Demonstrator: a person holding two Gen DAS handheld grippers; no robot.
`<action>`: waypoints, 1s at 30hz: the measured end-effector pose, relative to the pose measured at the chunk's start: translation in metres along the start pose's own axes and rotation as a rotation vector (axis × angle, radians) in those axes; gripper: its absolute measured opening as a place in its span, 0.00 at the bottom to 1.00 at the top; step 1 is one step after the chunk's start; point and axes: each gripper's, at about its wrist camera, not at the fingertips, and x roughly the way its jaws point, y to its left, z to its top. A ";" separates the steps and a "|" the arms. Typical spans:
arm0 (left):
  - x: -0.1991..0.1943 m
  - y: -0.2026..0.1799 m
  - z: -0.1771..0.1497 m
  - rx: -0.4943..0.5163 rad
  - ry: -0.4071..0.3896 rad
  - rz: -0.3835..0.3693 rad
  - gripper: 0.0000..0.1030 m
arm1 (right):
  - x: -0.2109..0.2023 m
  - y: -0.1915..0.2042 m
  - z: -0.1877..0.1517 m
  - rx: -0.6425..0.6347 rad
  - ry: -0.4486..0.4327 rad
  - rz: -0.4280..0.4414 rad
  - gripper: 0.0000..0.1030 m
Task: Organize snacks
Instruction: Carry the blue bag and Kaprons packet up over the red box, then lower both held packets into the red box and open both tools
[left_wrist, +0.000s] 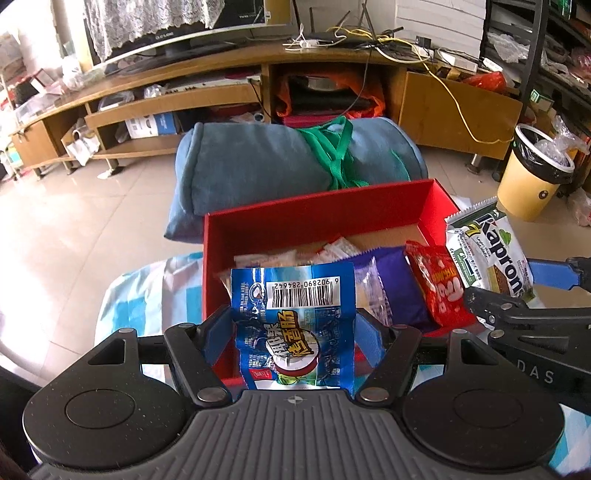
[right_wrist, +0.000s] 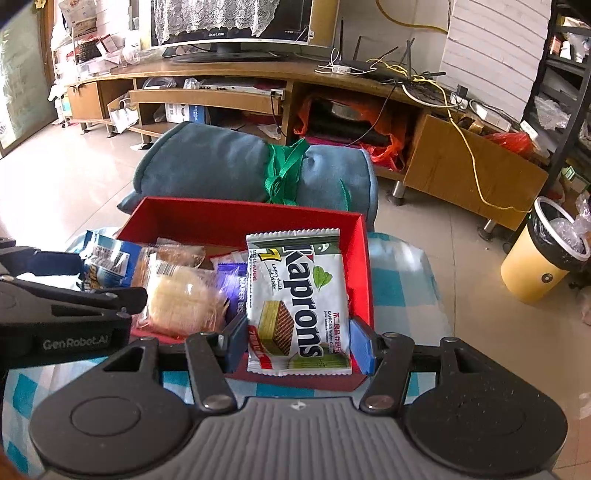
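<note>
A red box (left_wrist: 314, 216) (right_wrist: 236, 218) holds several snacks: a purple wafer pack (left_wrist: 397, 280), a red packet (left_wrist: 439, 284) and a round pastry in clear wrap (right_wrist: 181, 295). My left gripper (left_wrist: 293, 328) is shut on a blue sausage packet (left_wrist: 295, 325) above the box's near edge; that packet also shows at the left in the right wrist view (right_wrist: 107, 262). My right gripper (right_wrist: 299, 339) is shut on a white and green Kaprons wafer pack (right_wrist: 299, 299) above the box's right end; the pack also shows in the left wrist view (left_wrist: 487, 251).
The box stands on a blue and white checked cloth (right_wrist: 402, 280). A rolled blue blanket tied with green ribbon (left_wrist: 288, 162) lies behind it. A yellow bin (left_wrist: 532, 177) stands on the floor at right. A wooden TV cabinet (left_wrist: 229, 88) runs along the back.
</note>
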 end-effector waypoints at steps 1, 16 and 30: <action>0.001 0.000 0.001 -0.002 -0.001 0.001 0.73 | 0.001 -0.001 0.002 0.003 -0.001 0.001 0.51; 0.015 -0.004 0.018 -0.001 -0.009 0.022 0.73 | 0.020 -0.006 0.021 0.012 -0.005 -0.003 0.51; 0.029 -0.010 0.027 0.002 0.002 0.042 0.73 | 0.042 -0.010 0.029 0.007 0.014 -0.023 0.51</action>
